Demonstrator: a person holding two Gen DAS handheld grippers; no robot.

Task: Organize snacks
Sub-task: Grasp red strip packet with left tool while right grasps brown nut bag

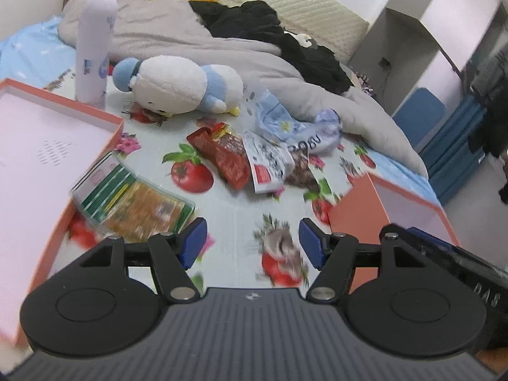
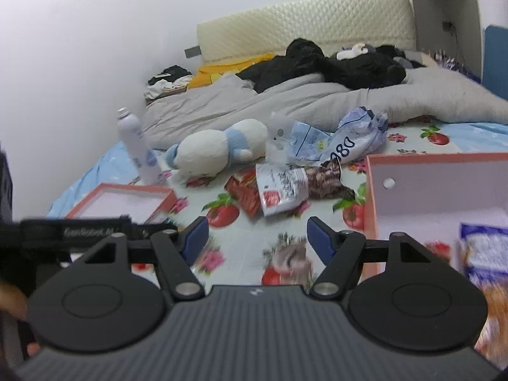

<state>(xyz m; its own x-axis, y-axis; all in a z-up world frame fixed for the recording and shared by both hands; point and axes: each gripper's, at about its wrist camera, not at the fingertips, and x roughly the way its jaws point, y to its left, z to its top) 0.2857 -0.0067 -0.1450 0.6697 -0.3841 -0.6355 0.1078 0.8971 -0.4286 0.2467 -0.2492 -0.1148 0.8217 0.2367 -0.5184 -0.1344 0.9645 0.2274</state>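
Observation:
Snack packets lie on a fruit-print sheet. A green and orange packet (image 1: 133, 201) leans on the corner of the left orange box (image 1: 95, 120), just ahead-left of my left gripper (image 1: 252, 243), which is open and empty. Farther off lie a red packet (image 1: 223, 154), a white printed packet (image 1: 268, 162) over a brown one (image 1: 301, 171), and crumpled pale blue bags (image 1: 295, 127). My right gripper (image 2: 257, 239) is open and empty too, above the sheet. To its right, the right orange box (image 2: 444, 184) holds a blue and white packet (image 2: 485, 250). The red packet (image 2: 246, 192) and white packet (image 2: 282, 187) lie ahead.
A white and blue plush toy (image 1: 177, 85) and a tall white bottle (image 1: 93, 47) stand behind the snacks. A grey duvet (image 1: 222, 41) with black clothes (image 1: 270, 35) covers the far bed. The other gripper's black body (image 1: 460, 260) is at the right; a hand (image 2: 12, 304) is at the left.

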